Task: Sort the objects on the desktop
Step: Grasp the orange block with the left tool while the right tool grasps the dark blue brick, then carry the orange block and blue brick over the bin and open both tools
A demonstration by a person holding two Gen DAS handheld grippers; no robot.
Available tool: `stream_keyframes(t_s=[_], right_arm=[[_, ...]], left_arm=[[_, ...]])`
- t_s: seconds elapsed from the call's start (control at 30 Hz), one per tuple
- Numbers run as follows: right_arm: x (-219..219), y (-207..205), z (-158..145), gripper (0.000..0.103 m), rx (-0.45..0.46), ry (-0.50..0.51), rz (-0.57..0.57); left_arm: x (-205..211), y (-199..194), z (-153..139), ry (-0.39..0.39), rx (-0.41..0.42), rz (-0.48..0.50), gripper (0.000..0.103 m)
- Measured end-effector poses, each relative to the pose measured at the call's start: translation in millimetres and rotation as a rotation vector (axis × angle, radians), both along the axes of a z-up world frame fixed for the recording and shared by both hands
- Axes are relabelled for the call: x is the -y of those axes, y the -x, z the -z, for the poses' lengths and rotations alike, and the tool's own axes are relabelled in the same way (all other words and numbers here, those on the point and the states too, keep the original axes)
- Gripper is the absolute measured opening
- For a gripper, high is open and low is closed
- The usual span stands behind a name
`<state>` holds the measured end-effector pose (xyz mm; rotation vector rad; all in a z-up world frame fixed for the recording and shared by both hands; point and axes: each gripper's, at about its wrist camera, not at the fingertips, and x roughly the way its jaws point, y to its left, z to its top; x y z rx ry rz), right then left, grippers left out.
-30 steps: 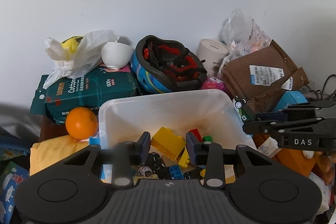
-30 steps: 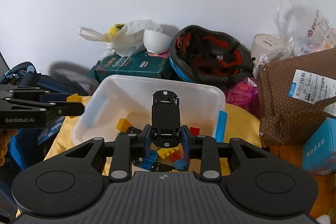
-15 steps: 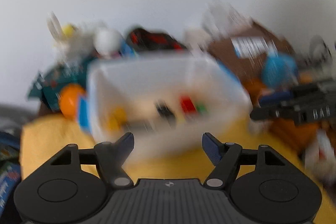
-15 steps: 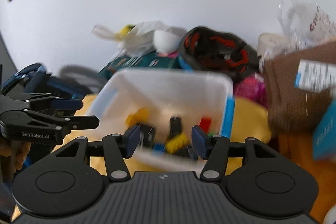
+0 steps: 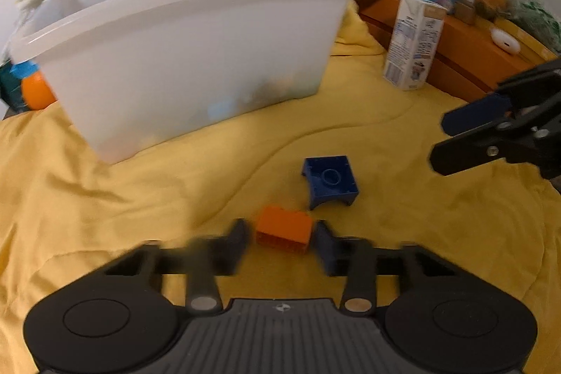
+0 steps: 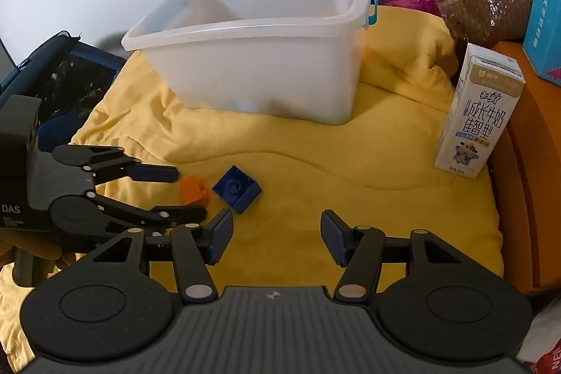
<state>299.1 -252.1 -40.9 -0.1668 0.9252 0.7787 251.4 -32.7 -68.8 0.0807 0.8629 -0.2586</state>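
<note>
Left gripper point(image 5: 282, 239) brackets the small orange plastic brick point(image 5: 283, 229) lower centre on the yellow cloth point(image 5: 122, 191), jaws just narrowing, contact unclear; dark blue square plastic block point(image 6: 237, 189) lies just up-left of the right gripper point(image 6: 276, 240), jaws wide, empty.

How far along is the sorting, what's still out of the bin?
Done: some bricks show faintly through the bin wall. In hand: the left hand-held gripper, jaws just closing, brackets the orange brick on the cloth, not clearly gripped. Left: the blue brick; the right hand-held gripper is open and empty.
</note>
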Motion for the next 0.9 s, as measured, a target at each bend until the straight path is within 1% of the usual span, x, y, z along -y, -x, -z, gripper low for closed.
stream_keyframes(t_s=[0.17, 0.27, 0.4, 0.43, 0.5, 0.53, 0.63, 0.7, 0.77, 0.83, 0.9], right_arm=[[-21.8, -2.1, 11.6, 0.059, 0.024, 0.028, -0.052], [-42.7, -1.0, 22.0, 0.06, 0.064, 0.059, -0.111], [-74.8, 1.3, 40.4, 0.06, 0.132, 0.128, -0.201], [-80.5, 2.0, 43.8, 0.059, 0.144, 0.141, -0.218], [-88.0, 2.8, 48.3, 0.046, 0.149, 0.165, -0.244], [-87.0, 3.1, 45.6, 0.046, 0.149, 0.155, -0.24], [-76.2, 6.6, 21.2, 0.046, 0.138, 0.075, -0.217], [-67.4, 9.7, -7.7, 0.046, 0.145, 0.003, -0.205], [-59.3, 7.7, -43.2, 0.046, 0.158, -0.068, -0.19], [-55.9, -2.2, -77.1, 0.046, 0.185, -0.112, -0.167], [-55.1, -20.1, -106.1, 0.046, 0.189, -0.151, -0.118]], left_arm=[[-3.7, 13.4, -7.3, 0.026, 0.035, 0.018, 0.037], [-20.6, 23.7, -17.1, 0.047, 0.044, -0.02, 0.037], [-44.4, 36.9, -29.0, 0.059, 0.042, -0.071, 0.037], [-49.6, 37.9, -31.3, 0.062, 0.041, -0.085, 0.037], [-59.2, 41.2, -40.6, 0.075, 0.044, -0.113, 0.037], [-62.3, 41.7, -46.7, 0.079, 0.051, -0.126, 0.037], [-70.2, 43.0, -72.9, 0.114, 0.105, -0.146, 0.037], [-74.2, 35.7, -94.2, 0.118, 0.13, -0.149, 0.037], [-78.4, 20.8, -116.2, 0.125, 0.155, -0.161, 0.037], [-85.6, 4.0, -136.7, 0.147, 0.174, -0.195, 0.037], [-90.1, -14.9, -156.0, 0.15, 0.194, -0.216, 0.037]])
